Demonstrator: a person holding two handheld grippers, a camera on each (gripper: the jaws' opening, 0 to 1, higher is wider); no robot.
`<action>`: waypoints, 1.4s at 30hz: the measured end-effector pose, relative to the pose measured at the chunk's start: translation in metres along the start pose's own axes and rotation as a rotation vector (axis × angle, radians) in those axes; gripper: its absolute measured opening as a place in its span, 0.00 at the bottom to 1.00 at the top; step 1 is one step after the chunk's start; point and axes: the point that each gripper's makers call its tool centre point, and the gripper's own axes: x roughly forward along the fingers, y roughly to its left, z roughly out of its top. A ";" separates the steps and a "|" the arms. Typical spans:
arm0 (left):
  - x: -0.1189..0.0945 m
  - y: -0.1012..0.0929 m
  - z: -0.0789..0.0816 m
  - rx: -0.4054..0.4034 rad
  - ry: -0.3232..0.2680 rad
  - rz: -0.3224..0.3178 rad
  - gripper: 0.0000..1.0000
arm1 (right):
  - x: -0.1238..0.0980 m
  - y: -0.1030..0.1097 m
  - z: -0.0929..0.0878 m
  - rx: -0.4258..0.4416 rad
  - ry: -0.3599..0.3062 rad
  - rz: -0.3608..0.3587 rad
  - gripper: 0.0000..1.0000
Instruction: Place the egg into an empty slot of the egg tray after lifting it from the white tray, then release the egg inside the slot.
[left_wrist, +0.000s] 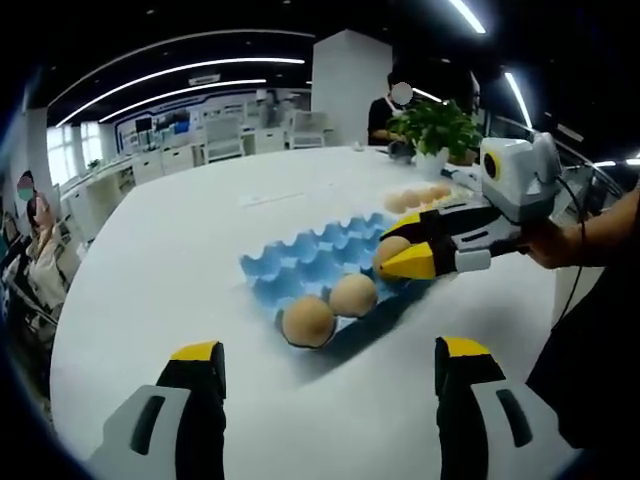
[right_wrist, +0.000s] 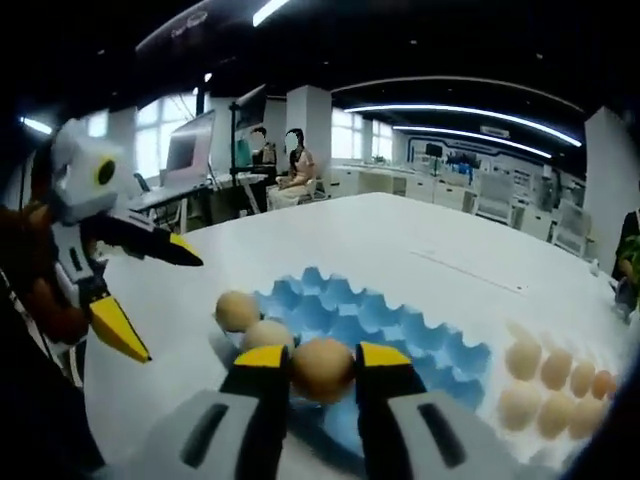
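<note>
Brown egg (right_wrist: 322, 368) is clamped between the yellow-tipped jaws of the right gripper (right_wrist: 322, 372), hanging over the near edge of the blue moulded-pulp egg tray (right_wrist: 400, 335); in the left gripper view that gripper (left_wrist: 408, 250) comes in from the right with the egg (left_wrist: 390, 250) pinched at its tips, above the tray's (left_wrist: 300, 260) right side. Grip sits across the egg's middle, which looks like the sensible hold: keeps it from rolling out and leaves the bottom free to seat in a cup. Two more brown eggs (left_wrist: 308, 320) (left_wrist: 353, 294) already sit in slots on the edge of the tray nearest the left gripper, so the carried one most likely goes to the free slot next to them or in the row behind. Transport phase, release not yet done. Left gripper (left_wrist: 325, 375) is spread wide, holding nothing, hovering low over bare table (left_wrist: 180, 250) short of the tray, likely parked clear. Row of pale eggs (right_wrist: 550, 385) lies on the white tray (right_wrist: 505, 440) beyond the blue one, just beside it. Surface is a large, smooth white tabletop, no clutter near the work. Room: open-plan office, ceiling light strips, desks and monitors, a potted green plant (left_wrist: 437, 127) at the table's far end, people seated in the background.
</note>
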 end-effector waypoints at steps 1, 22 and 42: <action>0.000 -0.001 0.000 0.002 0.002 -0.003 0.86 | 0.001 0.001 0.000 -0.002 -0.001 0.003 0.25; 0.001 0.000 -0.002 -0.005 0.009 -0.003 0.86 | 0.009 0.004 -0.013 -0.021 0.019 0.022 0.26; 0.002 -0.003 -0.001 0.001 0.010 -0.011 0.86 | -0.015 0.000 -0.016 0.030 -0.018 0.010 0.27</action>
